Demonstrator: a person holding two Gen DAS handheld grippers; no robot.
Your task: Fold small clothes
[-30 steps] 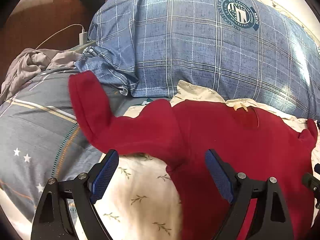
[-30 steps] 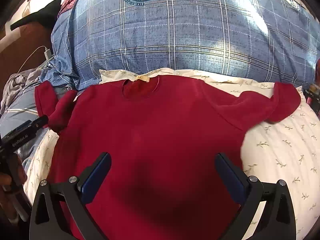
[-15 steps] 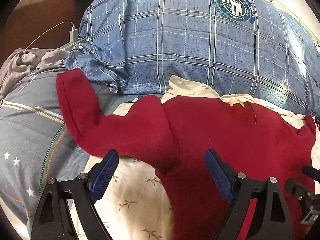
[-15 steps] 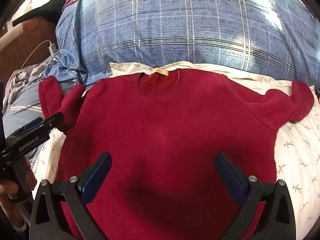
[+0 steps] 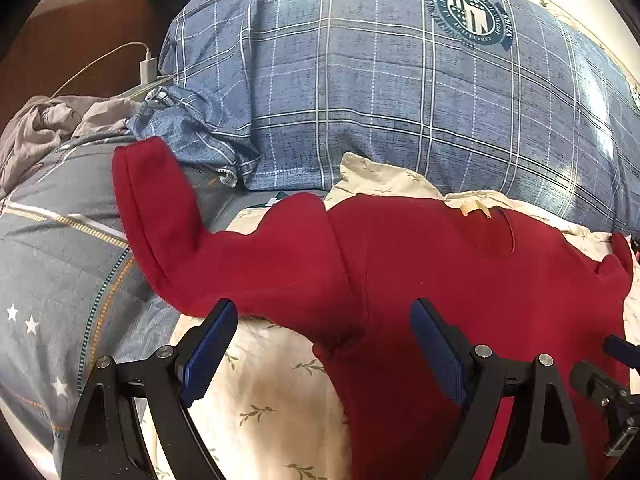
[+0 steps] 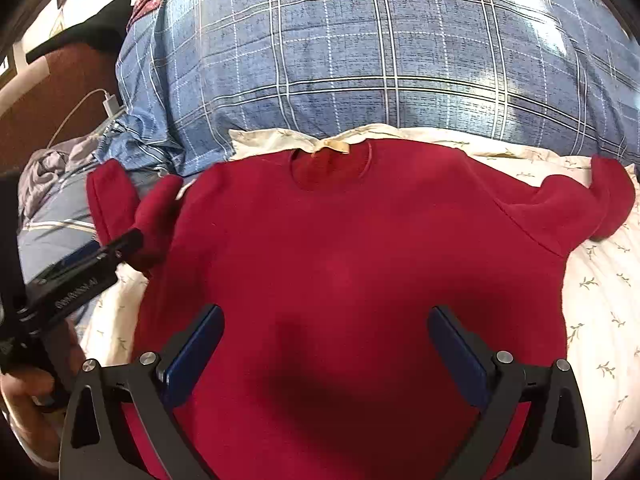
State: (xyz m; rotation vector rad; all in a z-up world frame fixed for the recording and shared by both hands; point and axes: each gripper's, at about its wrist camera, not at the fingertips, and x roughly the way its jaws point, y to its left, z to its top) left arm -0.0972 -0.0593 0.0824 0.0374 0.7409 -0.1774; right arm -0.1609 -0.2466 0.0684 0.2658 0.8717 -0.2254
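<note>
A small red sweater point(image 6: 360, 248) lies flat, neck away from me, on a cream leaf-print sheet point(image 6: 600, 300). Its left sleeve point(image 5: 168, 224) stretches out left, cuff bent up onto the grey bedding. Its right sleeve point(image 6: 592, 208) lies out to the right, cuff curled. My left gripper point(image 5: 324, 344) is open and empty, hovering over the left armpit. My right gripper point(image 6: 326, 344) is open and empty over the sweater's lower body. The left gripper also shows at the left edge of the right wrist view point(image 6: 80, 268).
A large blue plaid pillow point(image 6: 380, 60) lies right behind the sweater's neck. Grey star-print bedding point(image 5: 48, 280) and crumpled grey cloth point(image 5: 44, 128) lie to the left. A white charger and cable point(image 5: 146, 68) sit by the brown headboard.
Both grippers have shifted slightly toward the sweater and to the left. Both stay open and the sweater has not moved.
</note>
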